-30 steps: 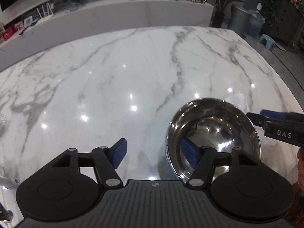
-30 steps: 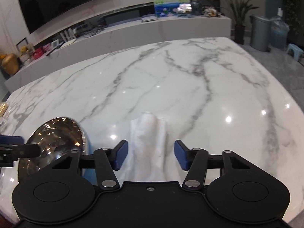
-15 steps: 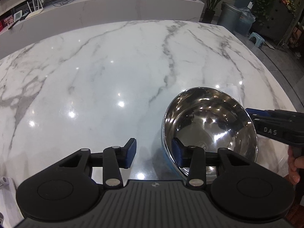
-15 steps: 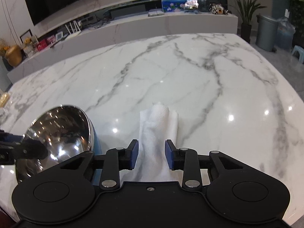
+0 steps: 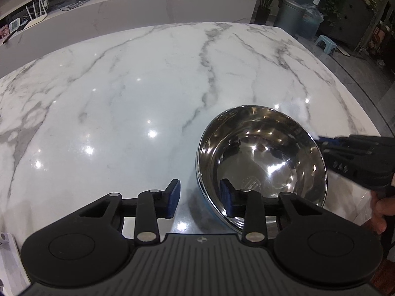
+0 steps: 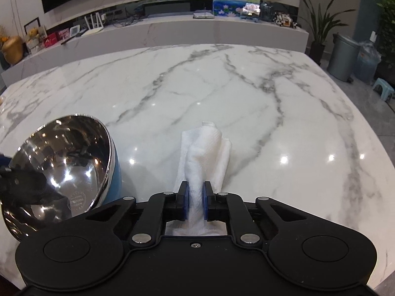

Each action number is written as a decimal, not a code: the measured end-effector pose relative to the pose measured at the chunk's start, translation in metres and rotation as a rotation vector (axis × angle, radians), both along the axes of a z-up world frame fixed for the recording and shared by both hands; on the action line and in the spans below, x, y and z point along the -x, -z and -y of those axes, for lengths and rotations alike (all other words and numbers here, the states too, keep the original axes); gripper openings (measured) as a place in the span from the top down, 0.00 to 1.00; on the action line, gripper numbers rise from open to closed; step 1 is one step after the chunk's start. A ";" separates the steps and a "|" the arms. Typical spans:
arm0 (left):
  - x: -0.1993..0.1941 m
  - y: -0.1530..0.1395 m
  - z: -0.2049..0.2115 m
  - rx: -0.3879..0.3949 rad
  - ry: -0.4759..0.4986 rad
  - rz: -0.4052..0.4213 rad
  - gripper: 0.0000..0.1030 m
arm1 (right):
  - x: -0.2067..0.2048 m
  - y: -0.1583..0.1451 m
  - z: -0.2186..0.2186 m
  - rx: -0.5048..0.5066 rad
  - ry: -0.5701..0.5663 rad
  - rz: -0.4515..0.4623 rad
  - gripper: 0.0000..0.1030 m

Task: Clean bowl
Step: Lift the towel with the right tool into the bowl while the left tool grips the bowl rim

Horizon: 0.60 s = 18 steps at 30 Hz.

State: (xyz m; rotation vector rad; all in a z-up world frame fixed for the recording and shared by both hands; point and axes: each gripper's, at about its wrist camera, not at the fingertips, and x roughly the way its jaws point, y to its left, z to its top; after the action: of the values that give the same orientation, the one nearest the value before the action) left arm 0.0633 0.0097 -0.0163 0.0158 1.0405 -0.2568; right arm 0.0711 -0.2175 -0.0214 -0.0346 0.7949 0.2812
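A steel bowl [image 5: 261,162] with a blue outside sits tilted on the marble table [image 5: 148,79]. My left gripper [image 5: 198,201] straddles its near rim, one finger inside and one outside, with the jaws apart. The bowl also shows at the left of the right wrist view [image 6: 64,162]. My right gripper [image 6: 196,203] is shut on a folded white paper towel [image 6: 205,155] that sticks out forward over the table. In the left wrist view the right gripper [image 5: 321,139] is at the bowl's right rim, with a blurred bit of towel [image 5: 300,113] beyond it.
The table's right edge [image 6: 358,148] drops to the floor, where a grey bin [image 6: 344,56] and a small stool [image 6: 382,88] stand. A long white counter [image 6: 172,32] with clutter runs behind the table.
My right gripper closed on the paper towel and lifted it. My left gripper closed in partly around the bowl's near rim, and the bowl tilted up.
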 end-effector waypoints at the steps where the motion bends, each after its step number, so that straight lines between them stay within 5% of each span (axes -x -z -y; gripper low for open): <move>1: 0.001 0.000 0.000 0.001 0.002 0.001 0.68 | 0.001 -0.003 0.001 -0.004 -0.001 0.008 0.91; 5: 0.003 -0.001 0.000 0.001 0.013 0.006 0.69 | 0.005 -0.015 0.003 -0.021 -0.006 0.041 0.91; 11: 0.005 -0.002 0.004 -0.001 0.047 0.007 0.79 | 0.002 -0.056 -0.008 -0.149 -0.180 -0.012 0.91; 18: 0.004 -0.001 0.005 -0.011 0.059 0.012 0.84 | 0.001 -0.060 -0.047 -0.079 -0.369 -0.131 0.91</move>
State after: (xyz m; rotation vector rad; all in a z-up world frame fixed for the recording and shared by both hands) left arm 0.0597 0.0048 -0.0158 0.0573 1.0303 -0.3041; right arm 0.0697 -0.1709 0.0387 -0.0896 0.9056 0.6699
